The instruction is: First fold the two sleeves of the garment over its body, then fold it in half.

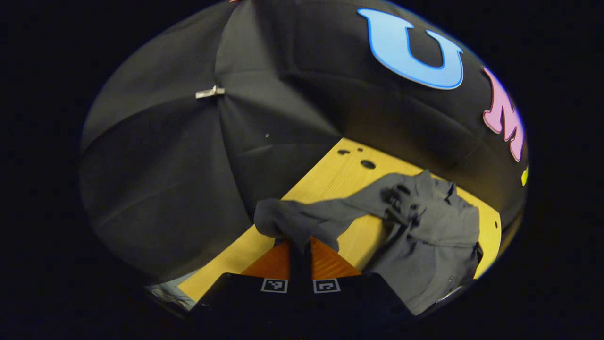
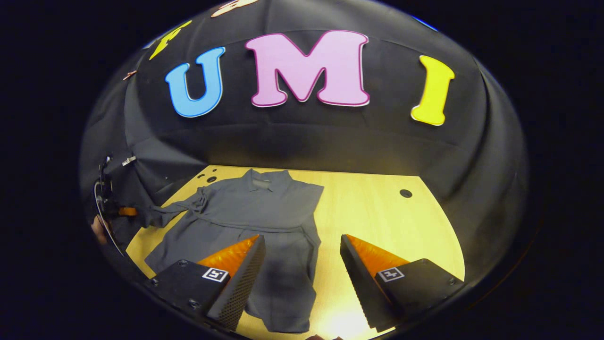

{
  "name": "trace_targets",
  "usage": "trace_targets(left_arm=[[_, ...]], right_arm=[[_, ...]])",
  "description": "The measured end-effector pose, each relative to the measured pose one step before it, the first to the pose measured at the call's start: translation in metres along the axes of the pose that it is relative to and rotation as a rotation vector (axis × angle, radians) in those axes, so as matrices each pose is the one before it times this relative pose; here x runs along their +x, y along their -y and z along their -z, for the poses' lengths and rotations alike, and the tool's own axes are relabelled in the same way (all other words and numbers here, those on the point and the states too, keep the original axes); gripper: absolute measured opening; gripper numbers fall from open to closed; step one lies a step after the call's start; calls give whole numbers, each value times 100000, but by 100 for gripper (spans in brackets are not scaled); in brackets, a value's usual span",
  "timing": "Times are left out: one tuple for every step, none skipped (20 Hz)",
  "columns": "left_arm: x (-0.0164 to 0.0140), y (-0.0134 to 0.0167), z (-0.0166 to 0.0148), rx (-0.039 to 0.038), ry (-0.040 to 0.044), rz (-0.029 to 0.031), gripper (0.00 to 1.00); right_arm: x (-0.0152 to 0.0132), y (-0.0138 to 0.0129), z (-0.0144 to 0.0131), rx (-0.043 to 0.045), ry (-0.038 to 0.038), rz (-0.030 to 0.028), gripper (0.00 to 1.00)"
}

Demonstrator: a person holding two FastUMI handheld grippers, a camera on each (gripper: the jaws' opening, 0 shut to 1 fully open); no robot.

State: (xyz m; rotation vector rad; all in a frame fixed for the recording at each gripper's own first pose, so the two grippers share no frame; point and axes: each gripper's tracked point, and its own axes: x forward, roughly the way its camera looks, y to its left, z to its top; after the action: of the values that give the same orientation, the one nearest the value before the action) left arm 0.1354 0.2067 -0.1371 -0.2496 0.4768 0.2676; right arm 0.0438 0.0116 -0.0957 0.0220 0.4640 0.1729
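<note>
Garment (image 2: 245, 217), a grey collared shirt, lies spread on the yellow wooden table (image 2: 377, 212), its collar (image 2: 266, 179) toward the booth's black cloth wall (image 2: 302, 137) and its hem toward the right gripper (image 2: 302, 269). In the right gripper view the far sleeve is already folded in over the shirt's body, leaving a straight edge on that side, while the other sleeve (image 2: 170, 210) stretches out from the shoulder past the table's edge. The end of that sleeve is pinched by the left gripper (image 2: 123, 211), seen there small beside the table, with a bit of a hand (image 2: 98, 230) just below it.

In the left gripper view the sleeve (image 1: 302, 219) hangs bunched over the left gripper (image 1: 300, 248), whose orange fingers (image 1: 325, 262) stand close together with the cloth clamped between them (the sleeve's end droops over the tips). From there the sleeve runs taut to the crumpled body of the shirt (image 1: 434, 236), which rests on the table (image 1: 330, 179) beyond.

The right gripper hovers above the lower part of the shirt, its fingers (image 2: 236, 257) spread wide with nothing between them; one is over the cloth, the other over bare table beside the shirt.

Small round holes (image 2: 405, 193) mark the table near the wall.
</note>
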Motion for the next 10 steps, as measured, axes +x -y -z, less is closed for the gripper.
trace_targets(left_arm=[[180, 1455, -1562, 627, 2070, 1914, 5], [208, 1407, -1291, 1609, 2035, 1654, 5], [312, 1401, -1414, 2164, 1985, 1479, 5], [353, 1670, -1086, 2057, 1795, 1554, 5], [295, 1482, -1164, 2242, 1657, 506, 5], [214, 1787, -1076, 2272, 1927, 652, 5], [215, 2114, -993, 2327, 1870, 2200, 5], [195, 2226, -764, 2265, 1571, 2699, 5], [227, 2444, -657, 2233, 953, 2887, 5], [361, 2592, -342, 1649, 501, 3094, 5]], right_arm=[[-114, 844, 157, 894, -139, 1041, 98], [-108, 842, 178, 1026, -46, 922, 98], [-65, 768, 204, 1039, -35, 853, 98], [29, 798, 177, 958, -215, 746, 98], [-47, 810, 148, 833, -122, 1168, 98], [90, 816, 166, 1189, -37, 916, 98], [-39, 484, 337, 1712, -363, 429, 98], [89, 582, 344, 1696, -125, 546, 95], [113, 333, 521, 1285, -820, -433, 99], [148, 424, 454, 942, -1145, 10, 99]])
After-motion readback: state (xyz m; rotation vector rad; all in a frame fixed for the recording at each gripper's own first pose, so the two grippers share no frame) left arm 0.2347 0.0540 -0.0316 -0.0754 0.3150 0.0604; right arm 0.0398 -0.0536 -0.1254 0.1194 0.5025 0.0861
